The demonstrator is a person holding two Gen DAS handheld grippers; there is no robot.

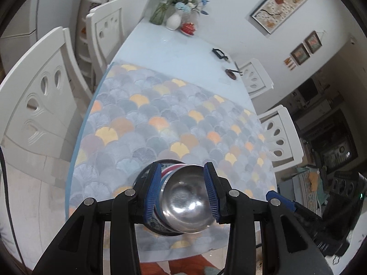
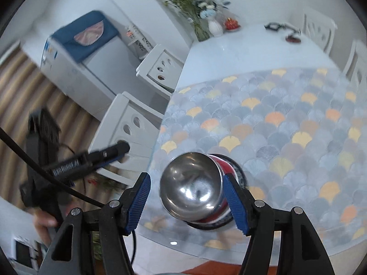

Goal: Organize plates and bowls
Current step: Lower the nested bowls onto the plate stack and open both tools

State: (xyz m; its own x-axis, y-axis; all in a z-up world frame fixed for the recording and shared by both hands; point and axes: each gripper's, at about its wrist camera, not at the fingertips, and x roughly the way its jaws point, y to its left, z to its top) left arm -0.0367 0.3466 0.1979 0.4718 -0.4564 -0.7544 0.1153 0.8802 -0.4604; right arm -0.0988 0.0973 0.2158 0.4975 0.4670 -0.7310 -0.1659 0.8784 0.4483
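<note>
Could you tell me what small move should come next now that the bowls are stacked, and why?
Probably draw both grippers clear: the steel bowl sits nested on the stacked bowls and dark plate, and neither the left gripper nor right gripper grips it.

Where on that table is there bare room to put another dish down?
Most of the patterned mat is bare, from the bowl stack at the near edge back to the plain tabletop. That plain stretch is free too, up to the vases at the far end and the small dark things on its right. Only the near edge, around the stack, is crowded.
</note>
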